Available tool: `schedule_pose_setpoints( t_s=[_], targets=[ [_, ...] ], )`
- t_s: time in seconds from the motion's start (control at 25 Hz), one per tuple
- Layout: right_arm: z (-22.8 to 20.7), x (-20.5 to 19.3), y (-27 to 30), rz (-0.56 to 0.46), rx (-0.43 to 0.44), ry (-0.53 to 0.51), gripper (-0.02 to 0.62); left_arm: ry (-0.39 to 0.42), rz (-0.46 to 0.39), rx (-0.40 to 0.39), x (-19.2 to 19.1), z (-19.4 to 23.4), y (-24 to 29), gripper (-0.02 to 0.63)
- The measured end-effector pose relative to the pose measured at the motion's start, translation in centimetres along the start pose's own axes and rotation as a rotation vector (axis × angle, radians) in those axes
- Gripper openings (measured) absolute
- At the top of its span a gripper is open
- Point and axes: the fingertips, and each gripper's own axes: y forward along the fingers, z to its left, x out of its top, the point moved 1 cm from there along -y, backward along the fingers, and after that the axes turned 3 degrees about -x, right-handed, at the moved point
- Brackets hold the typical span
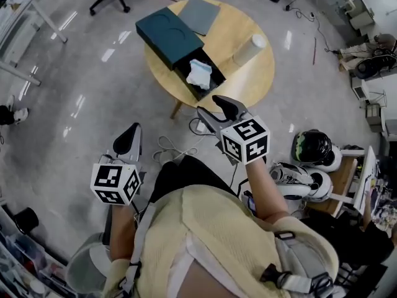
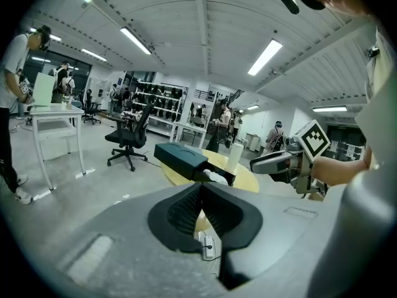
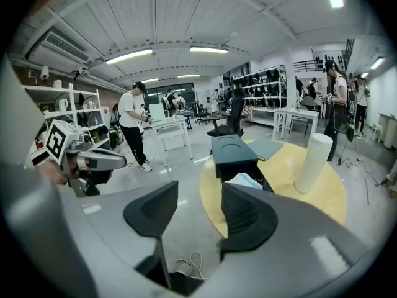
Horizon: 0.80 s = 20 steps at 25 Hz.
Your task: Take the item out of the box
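Left gripper [image 1: 129, 136]: low at the left of the head view, over bare floor and off the table; its dark pads [image 2: 186, 208] are pressed together with nothing between them.
Cable [image 1: 170, 148]: loose loops on the floor between the two grippers.
Box [image 1: 169, 37]: dark teal, lying on the left half of the round wooden table [image 1: 248, 79], with two round hollows in its top.
Drawer [image 1: 186, 79]: pulled out of the box's end that faces the person, open at the top.
Item [image 1: 199, 73]: a crumpled white and pale blue piece lying inside the drawer; nothing touches it.
Item to left gripper: well apart, ahead and to its right; in the left gripper view it shows just above the closed pads [image 2: 216, 177].
Right gripper [image 1: 209, 105]: held in the air just short of the table edge, pointing at the drawer; jaws spread wide and empty.
Item to right gripper: ahead of the jaws and apart from them, not between them; in the right gripper view it peeks out just above the right-hand pad [image 3: 244, 180].
Panel [image 1: 200, 14]: flat and grey, on the table behind the box.
Cylinder [image 1: 248, 49]: white, upright on the table's right side, apart from the box.
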Motion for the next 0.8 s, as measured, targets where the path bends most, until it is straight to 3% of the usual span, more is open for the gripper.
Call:
schedule_pose_setpoints(
  t_s=[0.4,0.64,0.8],
  targets=[
    [-5.0,-0.3,3.0,0.070,-0.036,-0.073,0.218,-0.028,0.002,0.016,0.0,0.6,2.3,0.000],
    [-6.8,-0.3,5.4,0.119,0.025,-0.133,0.215,-0.064,-0.002,0.002,0.8,0.7,5.3,0.000],
    [-7.6,-0.8,7.1,0.181,0.088,-0.239,0.212,-0.085,0.005,0.014,1.3,0.1,7.4,0.000]
  ],
)
